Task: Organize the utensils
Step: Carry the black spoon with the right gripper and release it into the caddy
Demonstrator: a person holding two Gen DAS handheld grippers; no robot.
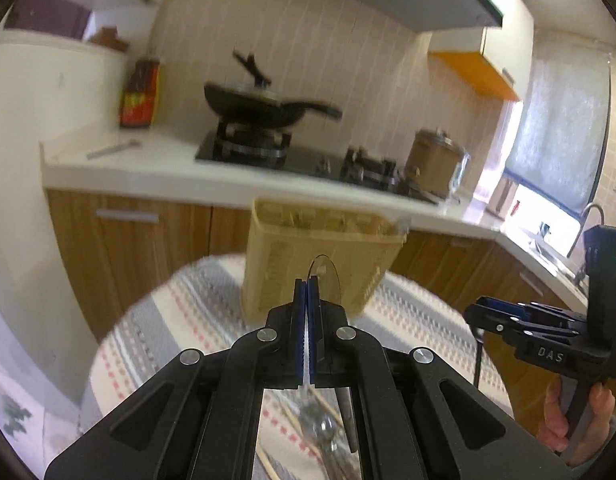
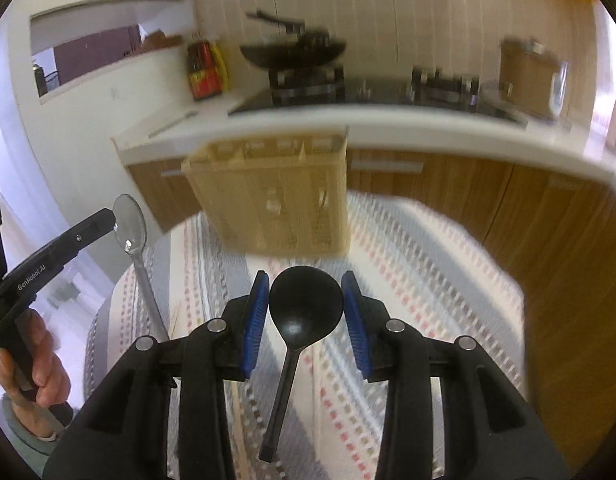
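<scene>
Left gripper [image 1: 307, 284]: jaws pressed nearly together, clamping a clear plastic spoon [image 2: 128, 224] at its bowl, raised above the striped table [image 2: 407, 264]. Beige slotted utensil basket [image 2: 276, 192]: upright at table's far edge, between both grippers' lines of sight. Right gripper [image 2: 304, 304]: jaws wide apart, black spoon [image 2: 304, 308] lying between them on table, blue pads not touching it

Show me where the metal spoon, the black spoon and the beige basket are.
metal spoon [image 2: 128, 222], right wrist view, on its bowl.
black spoon [image 2: 306, 304], right wrist view, on its bowl.
beige basket [image 1: 284, 264], left wrist view, on its front wall.
</scene>
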